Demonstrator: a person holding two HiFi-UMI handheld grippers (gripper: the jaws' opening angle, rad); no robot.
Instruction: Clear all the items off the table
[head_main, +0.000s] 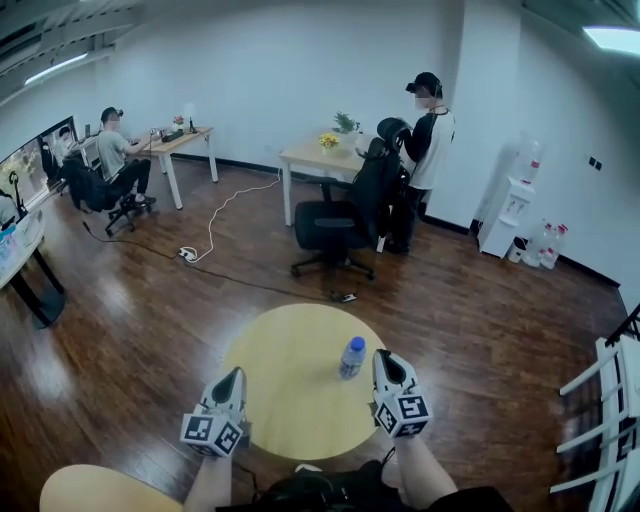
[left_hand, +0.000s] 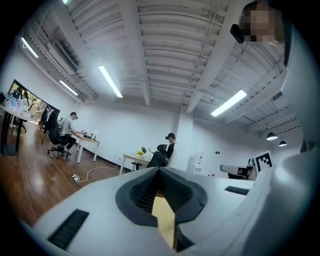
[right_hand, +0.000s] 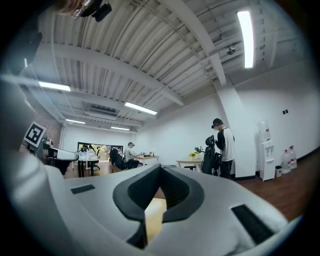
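Clear plastic bottle (head_main: 352, 357), blue cap, upright on round pale-wood table (head_main: 290, 400), right of centre.

No words, numbers or brand names can be read anywhere. The left hand-held gripper (head_main: 233, 378) and right hand-held gripper (head_main: 386, 360) bear only black-and-white square markers (head_main: 412, 410), without letters. Any label on the bottle (head_main: 352, 357) is too small to read.

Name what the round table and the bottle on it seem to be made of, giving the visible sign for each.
Round table: probably wood or wood laminate, matte; pale yellow, even, no glare. Bottle: likely clear plastic; translucent body, blue cap.
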